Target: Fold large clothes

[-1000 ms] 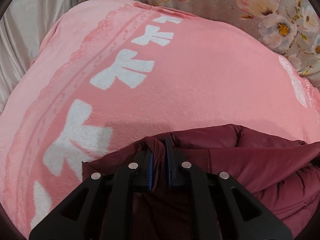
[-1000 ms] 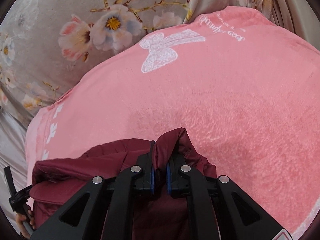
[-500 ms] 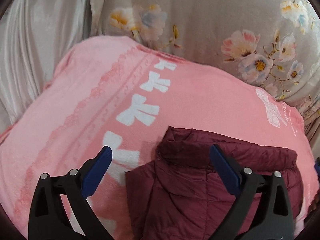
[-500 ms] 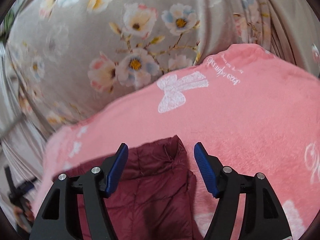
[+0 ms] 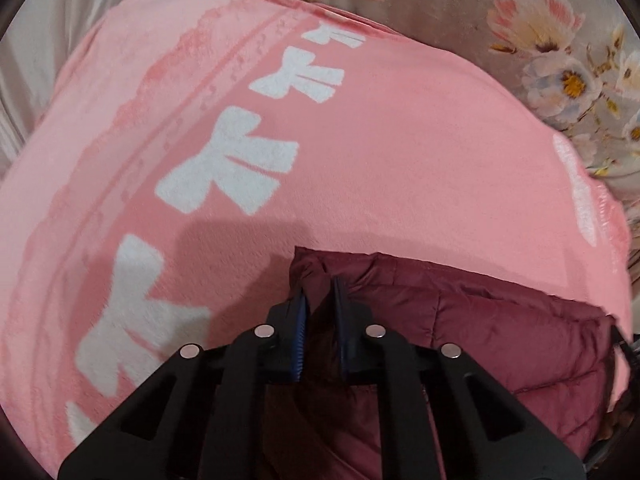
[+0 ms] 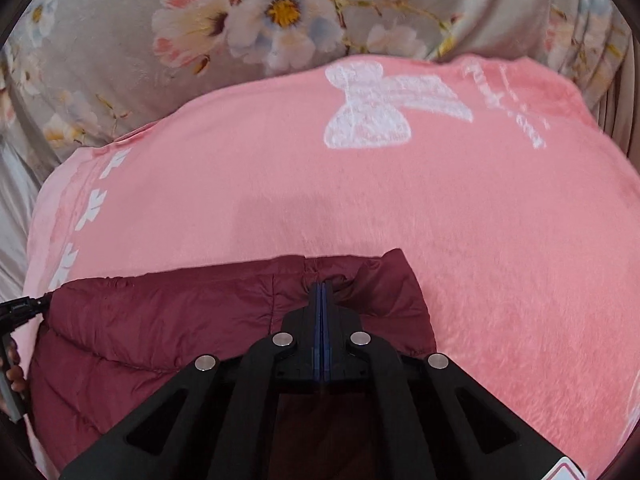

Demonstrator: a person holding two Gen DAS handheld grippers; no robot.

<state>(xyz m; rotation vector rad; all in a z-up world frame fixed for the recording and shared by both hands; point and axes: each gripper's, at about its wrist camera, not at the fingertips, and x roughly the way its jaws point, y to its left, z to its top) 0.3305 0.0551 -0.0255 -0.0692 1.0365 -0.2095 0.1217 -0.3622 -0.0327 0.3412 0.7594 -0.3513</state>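
Observation:
A dark red quilted jacket (image 5: 500,328) lies on a pink blanket (image 5: 360,152) with white bow prints. My left gripper (image 5: 319,292) is shut on a fold at the jacket's far left corner. In the right wrist view the same jacket (image 6: 168,320) spreads to the left, and my right gripper (image 6: 322,292) is shut tight with its blue pads together over the jacket's far right corner; a thin pinch of fabric seems caught between them.
The pink blanket (image 6: 480,220) covers a bed. Grey floral bedding (image 6: 240,20) lies behind it, also in the left wrist view (image 5: 560,60). Pale satin fabric (image 5: 36,40) hangs at the left. The other gripper's handle (image 6: 16,312) shows at the left edge.
Both grippers were shut on the jacket a second ago, opened wide above it half a second ago, and have now come down and shut again on its far corners.

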